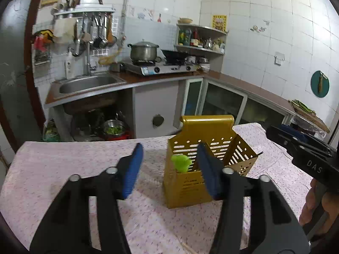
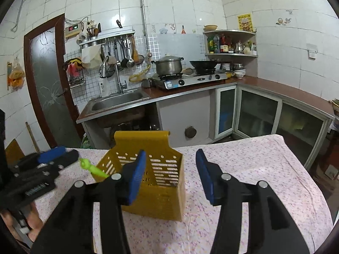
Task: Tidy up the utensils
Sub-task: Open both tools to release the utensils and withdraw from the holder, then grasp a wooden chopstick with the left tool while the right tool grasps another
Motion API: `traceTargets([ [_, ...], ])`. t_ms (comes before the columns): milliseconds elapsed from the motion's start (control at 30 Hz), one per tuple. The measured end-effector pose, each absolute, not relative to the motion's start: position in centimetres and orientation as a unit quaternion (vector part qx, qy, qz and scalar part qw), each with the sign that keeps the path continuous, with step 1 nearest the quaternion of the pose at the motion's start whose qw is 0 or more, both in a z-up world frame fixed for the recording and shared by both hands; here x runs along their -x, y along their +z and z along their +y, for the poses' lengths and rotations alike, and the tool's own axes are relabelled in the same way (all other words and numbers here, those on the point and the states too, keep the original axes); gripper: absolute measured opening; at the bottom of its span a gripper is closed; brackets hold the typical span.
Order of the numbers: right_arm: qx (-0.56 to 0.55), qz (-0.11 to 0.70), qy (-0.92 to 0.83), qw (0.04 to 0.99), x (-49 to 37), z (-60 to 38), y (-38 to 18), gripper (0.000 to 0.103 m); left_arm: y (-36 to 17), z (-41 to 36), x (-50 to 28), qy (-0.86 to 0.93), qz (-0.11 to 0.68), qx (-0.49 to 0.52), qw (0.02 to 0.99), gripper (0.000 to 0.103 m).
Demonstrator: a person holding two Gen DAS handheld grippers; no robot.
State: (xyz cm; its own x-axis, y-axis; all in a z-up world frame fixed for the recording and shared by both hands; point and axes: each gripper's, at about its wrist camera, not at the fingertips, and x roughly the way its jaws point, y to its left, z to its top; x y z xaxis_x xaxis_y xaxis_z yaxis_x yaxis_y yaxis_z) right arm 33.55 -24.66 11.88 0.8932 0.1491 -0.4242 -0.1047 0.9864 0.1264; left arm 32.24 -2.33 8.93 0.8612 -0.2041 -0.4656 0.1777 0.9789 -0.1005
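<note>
A: Item one, please: the holder.

B: Mustard-yellow perforated metal utensil caddy (image 1: 209, 165), upright on the surface under a pink floral cloth (image 1: 63, 165). Tall solid back panel, slotted walls, an inner divider. It stands just ahead of my left claw (image 1: 169, 169), and my right-hand pad there overlaps its front wall in the picture.

A: Contents?

B: One lime-green plastic utensil (image 1: 181, 163), handle end leaning out over the caddy's left rim. What else lies inside, I cannot tell.

A: State of the left claw?

B: Blue ribbed pads well apart, nothing between them, nothing pressed.

A: And the other?

B: My right claw (image 2: 170, 174) likewise spread, empty. From its camera the caddy (image 2: 161, 180) sits low and left of centre, partly behind my left-hand pad; the green utensil (image 2: 93, 169) pokes out toward the left claw (image 2: 53, 158), which lies just beside it.

A: Anything loose on the surface?

B: One pale wooden stick tip (image 1: 187, 247) at the near edge, between the left claw's arms.
</note>
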Motion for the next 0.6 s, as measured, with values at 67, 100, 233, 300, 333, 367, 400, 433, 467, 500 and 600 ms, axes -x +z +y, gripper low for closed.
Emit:
traceTargets([
  [67,-0.05,0.217,0.055,0.973,-32.1,-25.1,12.1,0.049,9.3,-1.7,-30.9,-0.093,0.238,0.028,0.966,0.065],
  [100,-0.049,0.216,0.049,0.974,-31.3,-25.3,12.0,0.049,9.3,-1.4,-30.1,-0.089,0.236,0.029,0.967,0.068],
  [233,-0.047,0.216,0.028,0.975,-28.8,-25.9,11.4,0.049,8.8,-0.4,-27.8,-0.078,0.239,0.031,0.967,0.074],
  [300,-0.046,0.219,0.019,0.974,-27.7,-26.1,10.9,0.049,8.4,-0.2,-26.9,-0.077,0.244,0.034,0.966,0.076],
  [333,-0.047,0.222,0.016,0.974,-27.1,-26.2,10.4,0.049,7.9,0.0,-26.3,-0.075,0.249,0.037,0.965,0.078],
  [367,-0.047,0.227,0.011,0.973,-26.4,-26.3,9.8,0.049,7.6,0.2,-25.9,-0.073,0.251,0.038,0.964,0.08],
  [400,-0.047,0.23,0.009,0.972,-26.1,-26.3,9.4,0.049,7.2,0.3,-25.4,-0.072,0.255,0.04,0.963,0.082],
  [433,-0.048,0.238,0.007,0.97,-25.4,-26.4,8.6,0.049,6.8,0.4,-25.0,-0.072,0.259,0.04,0.962,0.083],
  [467,-0.048,0.243,0.005,0.969,-25.0,-26.4,8.1,0.049,6.4,0.4,-24.6,-0.072,0.263,0.038,0.961,0.083],
  [500,-0.048,0.247,0.002,0.968,-24.8,-26.4,7.7,0.049,6.0,0.4,-24.4,-0.072,0.267,0.037,0.96,0.085],
  [600,-0.049,0.263,-0.004,0.964,-23.7,-26.5,6.1,0.049,4.6,0.3,-23.5,-0.071,0.283,0.034,0.956,0.089],
])
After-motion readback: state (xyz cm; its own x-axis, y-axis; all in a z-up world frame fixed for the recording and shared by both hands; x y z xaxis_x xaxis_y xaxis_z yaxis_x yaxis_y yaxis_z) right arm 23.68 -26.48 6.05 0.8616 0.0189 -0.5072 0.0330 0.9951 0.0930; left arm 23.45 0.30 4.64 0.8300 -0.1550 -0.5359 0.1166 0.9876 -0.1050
